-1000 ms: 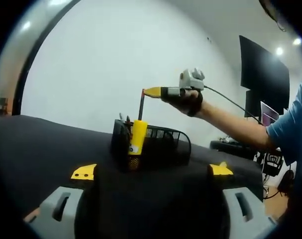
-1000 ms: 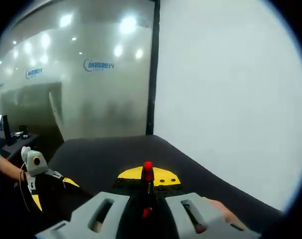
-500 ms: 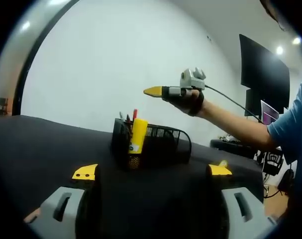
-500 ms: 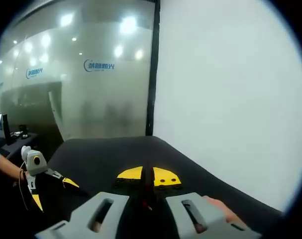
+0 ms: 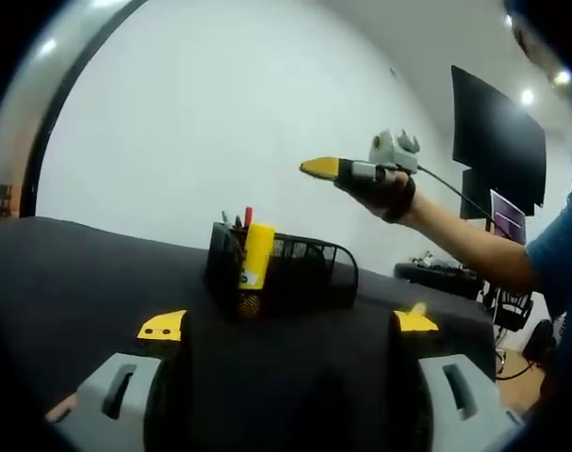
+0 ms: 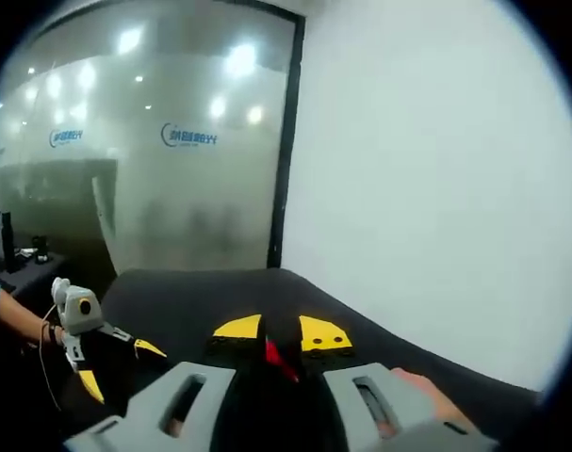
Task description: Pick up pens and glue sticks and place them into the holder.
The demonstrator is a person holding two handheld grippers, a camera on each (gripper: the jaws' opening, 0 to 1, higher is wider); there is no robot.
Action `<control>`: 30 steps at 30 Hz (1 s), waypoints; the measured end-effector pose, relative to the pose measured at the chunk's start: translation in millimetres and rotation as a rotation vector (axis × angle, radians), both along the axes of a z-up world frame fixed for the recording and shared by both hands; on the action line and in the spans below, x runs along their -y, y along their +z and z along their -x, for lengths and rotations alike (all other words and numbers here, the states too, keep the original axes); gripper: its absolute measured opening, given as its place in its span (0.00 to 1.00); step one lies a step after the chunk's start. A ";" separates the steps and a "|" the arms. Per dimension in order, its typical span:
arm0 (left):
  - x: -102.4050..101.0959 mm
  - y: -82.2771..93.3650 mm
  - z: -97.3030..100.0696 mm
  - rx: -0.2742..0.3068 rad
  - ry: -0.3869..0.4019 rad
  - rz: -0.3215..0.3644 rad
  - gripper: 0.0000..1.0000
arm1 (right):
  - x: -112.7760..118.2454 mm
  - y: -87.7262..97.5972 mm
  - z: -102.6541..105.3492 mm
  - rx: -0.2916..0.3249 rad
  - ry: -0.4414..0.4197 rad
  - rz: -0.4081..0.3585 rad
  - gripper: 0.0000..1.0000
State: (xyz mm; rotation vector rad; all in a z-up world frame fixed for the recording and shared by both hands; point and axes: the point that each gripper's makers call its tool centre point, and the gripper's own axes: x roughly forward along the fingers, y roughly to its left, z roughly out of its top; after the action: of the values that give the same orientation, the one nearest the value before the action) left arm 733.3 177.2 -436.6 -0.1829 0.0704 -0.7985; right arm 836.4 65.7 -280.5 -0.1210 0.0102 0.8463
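A black mesh holder stands on the black table. A yellow glue stick and a red-tipped pen stand upright in its left end with other pens. A hand carries my right gripper above the holder and to its right, apart from it. In the right gripper view its yellow-tipped jaws stand slightly apart with nothing gripped; a red bit shows low in the gap. My left gripper is open wide and empty, short of the holder, and it also appears as the left gripper.
A dark monitor hangs on the white wall at the right, with a desk and chair below it. A frosted glass wall stands beyond the table's far end. A person's forearm reaches in from the right.
The red-tipped pen has left my right gripper and dropped into the holder. The right gripper's jaws have parted, and it has risen and moved right. My left gripper has stayed put.
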 end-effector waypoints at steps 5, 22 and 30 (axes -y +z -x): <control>-0.2 -0.3 -1.4 -0.002 -0.006 -0.001 0.82 | 13.1 -0.9 20.5 0.023 -0.030 0.026 0.18; 5.6 -7.8 -1.4 -0.022 -0.017 -0.041 0.81 | 72.7 -6.7 80.0 0.031 -0.112 -0.051 0.29; 8.1 -9.6 1.3 -0.027 -0.024 -0.052 0.81 | 97.3 -22.8 100.3 0.008 -0.156 -0.109 0.31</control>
State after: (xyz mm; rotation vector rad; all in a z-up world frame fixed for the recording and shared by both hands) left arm 732.0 169.1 -446.2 -0.1433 0.1189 -0.8174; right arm 736.2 -31.7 -303.4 -0.0209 -0.0337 0.6885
